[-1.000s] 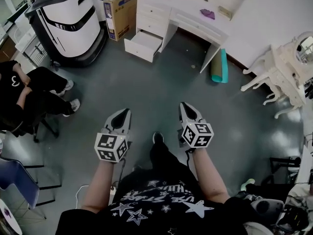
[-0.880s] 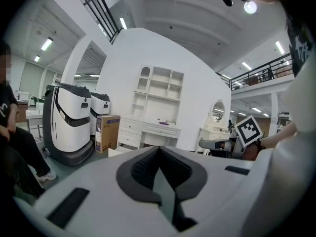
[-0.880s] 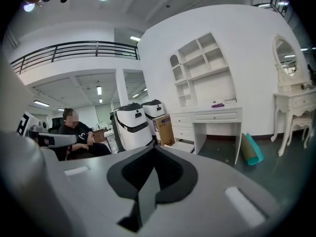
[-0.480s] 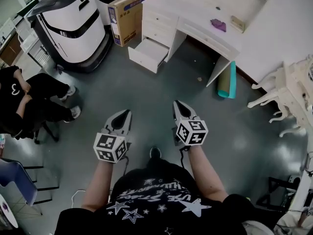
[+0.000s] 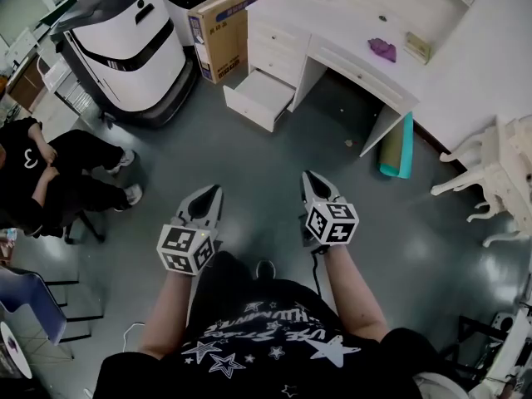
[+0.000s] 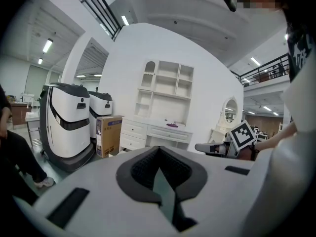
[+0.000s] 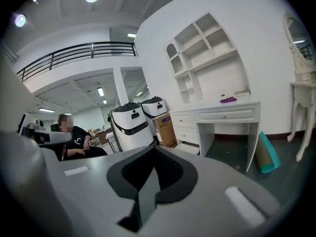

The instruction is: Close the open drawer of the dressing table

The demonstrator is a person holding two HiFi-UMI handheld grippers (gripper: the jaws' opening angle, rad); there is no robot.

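Walking closer: in the head view the open drawer [image 5: 262, 100] of the dressing table [image 5: 349, 23] sits nearer than before, still well ahead. Left gripper view: left claw [image 6: 158, 157] clenched, empty. Right gripper view: right claw [image 7: 154, 156] clenched, empty too.

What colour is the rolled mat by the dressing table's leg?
The rolled mat is teal; it shows best in the head view.

No lettering reads clearly: the blue print on the cardboard box [image 5: 218, 25] is too small, and the white letters on the person's black shirt [image 5: 274, 339] are illegible.
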